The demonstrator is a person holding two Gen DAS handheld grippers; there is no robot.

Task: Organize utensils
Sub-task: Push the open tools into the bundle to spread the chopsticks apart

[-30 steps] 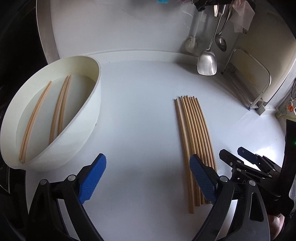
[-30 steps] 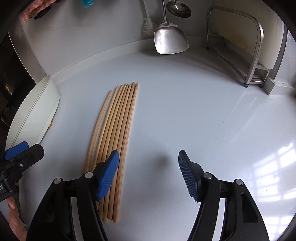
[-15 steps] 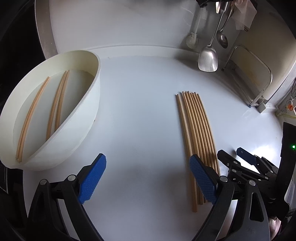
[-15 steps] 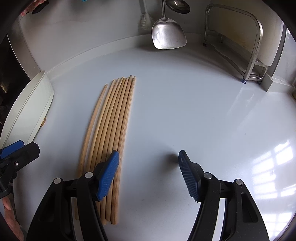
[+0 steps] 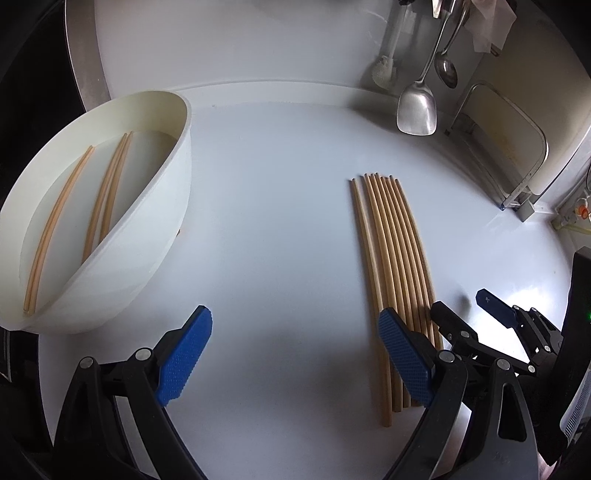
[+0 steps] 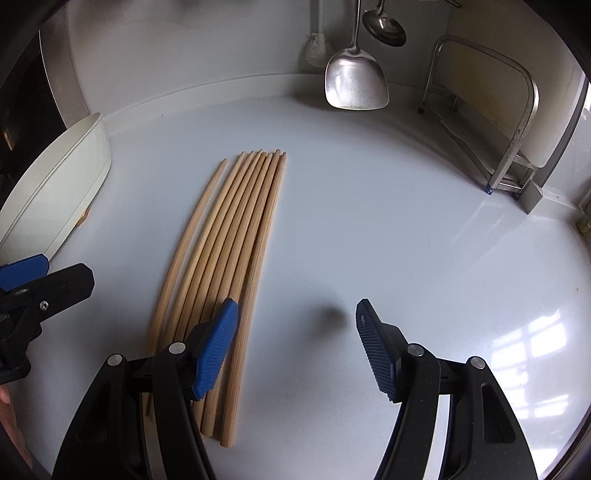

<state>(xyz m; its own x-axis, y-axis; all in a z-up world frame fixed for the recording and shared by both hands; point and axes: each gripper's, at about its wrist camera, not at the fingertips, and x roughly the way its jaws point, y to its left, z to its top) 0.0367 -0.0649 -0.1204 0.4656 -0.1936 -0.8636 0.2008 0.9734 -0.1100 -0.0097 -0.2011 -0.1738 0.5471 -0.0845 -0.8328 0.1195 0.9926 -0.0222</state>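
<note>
Several wooden chopsticks (image 5: 391, 251) lie side by side in a row on the white counter; they also show in the right wrist view (image 6: 229, 251). A white bowl (image 5: 162, 229) at the left holds three more chopsticks (image 5: 107, 192); its side shows in the right wrist view (image 6: 55, 199). My left gripper (image 5: 295, 354) is open and empty above the counter between bowl and row. My right gripper (image 6: 297, 343) is open and empty, its left finger (image 6: 216, 343) over the near ends of the row. The right gripper shows at the lower right of the left wrist view (image 5: 469, 314).
A metal spatula (image 6: 356, 81), a ladle (image 6: 384, 26) and a brush (image 6: 317, 48) hang on the back wall. A metal rack (image 6: 513, 122) with a board stands at the right. A dark edge (image 5: 33, 74) borders the counter on the left.
Both grippers have drawn back a little from the counter; the bowl and the chopstick row sit farther up in both views. Both stay open and empty. Nothing on the counter moved.
</note>
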